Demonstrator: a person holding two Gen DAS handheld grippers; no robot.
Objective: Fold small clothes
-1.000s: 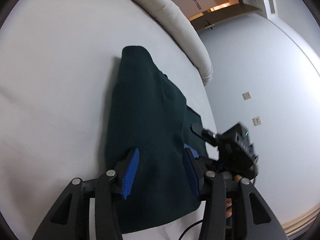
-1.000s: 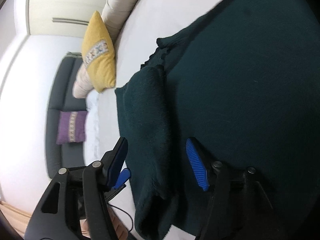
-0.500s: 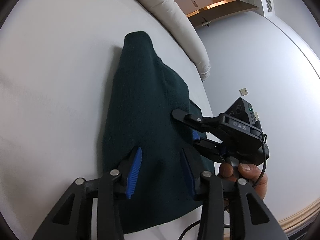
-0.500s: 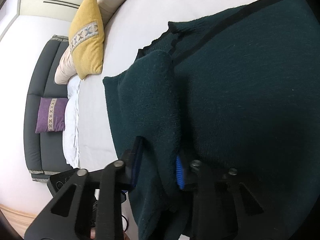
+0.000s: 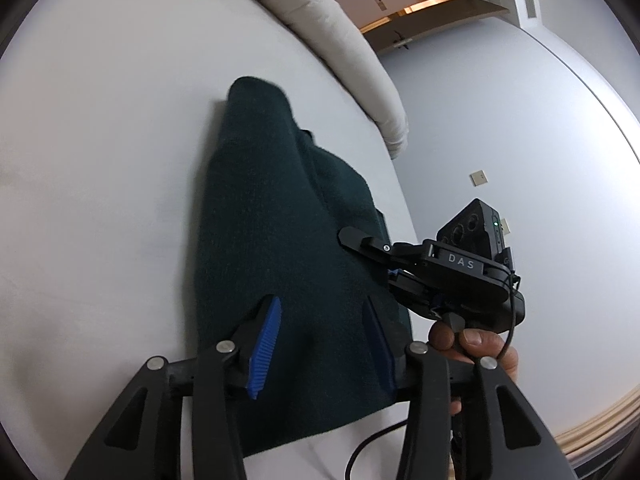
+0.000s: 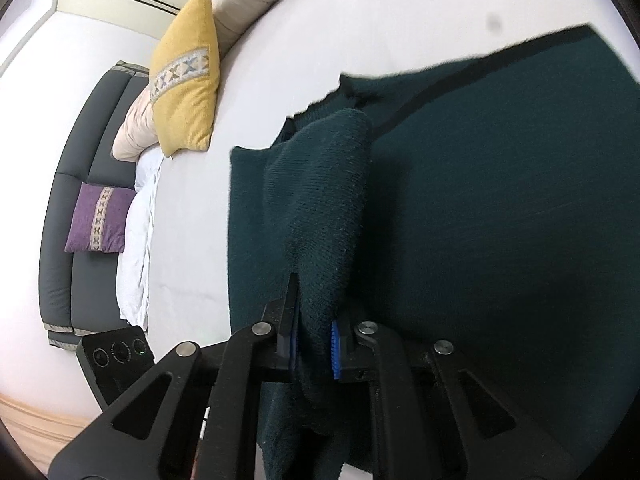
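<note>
A dark green knitted garment [image 5: 288, 240] lies on the white bed [image 5: 100, 160]. In the right wrist view it [image 6: 500, 220] fills the right half, with a raised fold [image 6: 320, 208] running toward me. My right gripper [image 6: 314, 340] is shut on that fold near the garment's edge; it also shows in the left wrist view [image 5: 400, 264] at the garment's right side. My left gripper [image 5: 320, 332] is open, its blue pads straddling the garment's near part, with the cloth between the jaws.
A beige bolster [image 5: 340, 40] lines the bed's far edge. A yellow cushion [image 6: 188, 76] leans on it. A grey sofa with a purple cushion [image 6: 98, 220] stands beyond the bed. A wall [image 5: 520, 140] lies to the right.
My right gripper closed on the raised fold of the garment, having been open around it. My left gripper stayed open over the garment.
</note>
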